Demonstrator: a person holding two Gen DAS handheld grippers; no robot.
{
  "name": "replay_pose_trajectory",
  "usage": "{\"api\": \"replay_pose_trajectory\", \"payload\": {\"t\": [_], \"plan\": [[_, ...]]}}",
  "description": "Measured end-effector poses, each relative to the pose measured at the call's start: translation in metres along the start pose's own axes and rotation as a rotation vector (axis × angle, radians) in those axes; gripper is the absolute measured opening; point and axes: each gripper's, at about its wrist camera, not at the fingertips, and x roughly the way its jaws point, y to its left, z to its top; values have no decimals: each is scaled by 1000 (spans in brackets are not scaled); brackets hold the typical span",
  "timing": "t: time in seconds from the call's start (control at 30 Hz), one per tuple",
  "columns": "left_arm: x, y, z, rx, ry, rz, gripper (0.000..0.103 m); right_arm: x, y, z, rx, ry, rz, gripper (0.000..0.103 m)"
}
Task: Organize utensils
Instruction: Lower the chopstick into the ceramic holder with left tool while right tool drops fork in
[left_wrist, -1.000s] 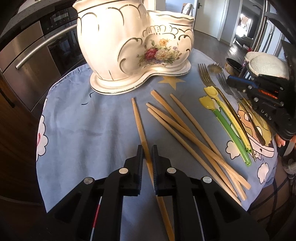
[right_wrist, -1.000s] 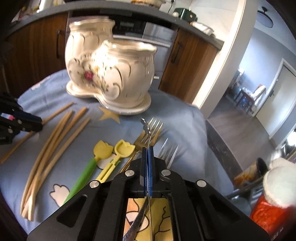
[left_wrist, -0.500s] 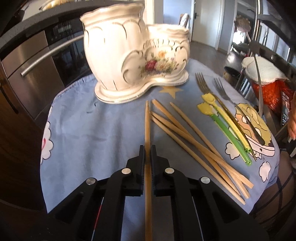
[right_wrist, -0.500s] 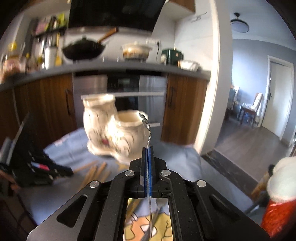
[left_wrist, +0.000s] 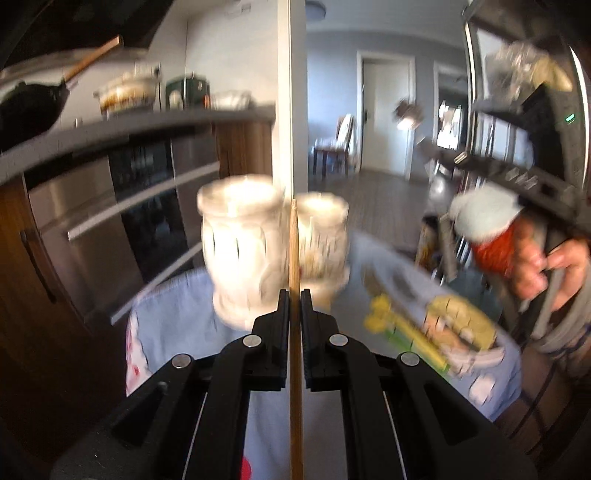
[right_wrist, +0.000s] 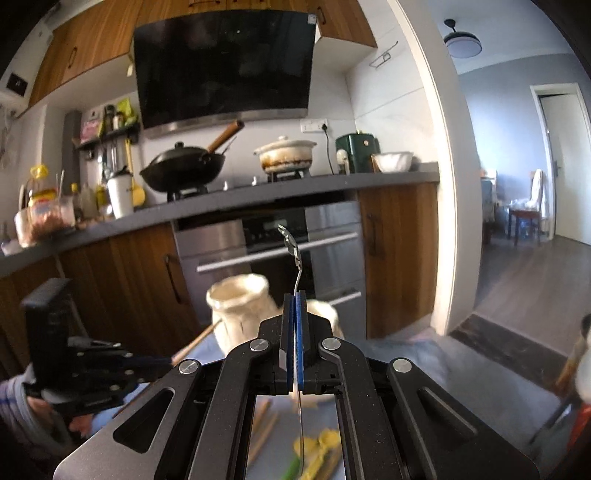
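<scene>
My left gripper (left_wrist: 294, 295) is shut on a wooden chopstick (left_wrist: 294, 251), held upright above the blue cloth. Its tip points at the white two-part ceramic utensil holder (left_wrist: 243, 243), which is blurred. My right gripper (right_wrist: 294, 297) is shut on a metal spoon (right_wrist: 293, 251), bowl end up, lifted above the table. The holder (right_wrist: 240, 310) sits just beyond it. The left gripper with its chopstick (right_wrist: 194, 345) shows at the left of the right wrist view. Yellow and green utensils (left_wrist: 402, 332) lie on the cloth; several chopsticks (right_wrist: 264, 424) lie below the right gripper.
The blue patterned cloth (left_wrist: 173, 317) covers a small table. An oven (right_wrist: 280, 254) and wooden cabinets (right_wrist: 122, 280) stand behind the holder. A counter holds a wok (right_wrist: 184, 168) and a pot (right_wrist: 286, 155). A red and white object (left_wrist: 491, 229) is at the right.
Both grippers have risen and tilted up from the table. The left carried its chopstick up toward the holder. The right lifted the spoon higher.
</scene>
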Motion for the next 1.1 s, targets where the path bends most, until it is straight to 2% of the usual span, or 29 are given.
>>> {"api": "replay_pose_trajectory", "payload": {"t": [0.1, 0.33, 0.5, 0.7, 0.83, 0.97, 1.1], "plan": [[0, 4, 27, 12, -72, 18, 6, 21, 0, 14, 28, -33, 10, 2], [28, 31, 87, -69, -161, -36, 6, 66, -20, 35, 165, -114, -12, 2], [58, 52, 112, -132, -224, 4, 6, 89, -29, 35, 195, -153, -39, 2], [83, 63, 125, -179, -306, 50, 6, 98, -36, 27, 201, -194, -85, 2], [99, 65, 123, -184, -339, 108, 6, 108, -42, 19, 225, -170, -88, 2], [110, 65, 116, -164, -325, 149, 6, 120, -40, 10, 217, -116, -83, 2], [102, 65, 98, -157, -289, 139, 6, 126, -35, 0, 196, -47, -78, 2]]}}
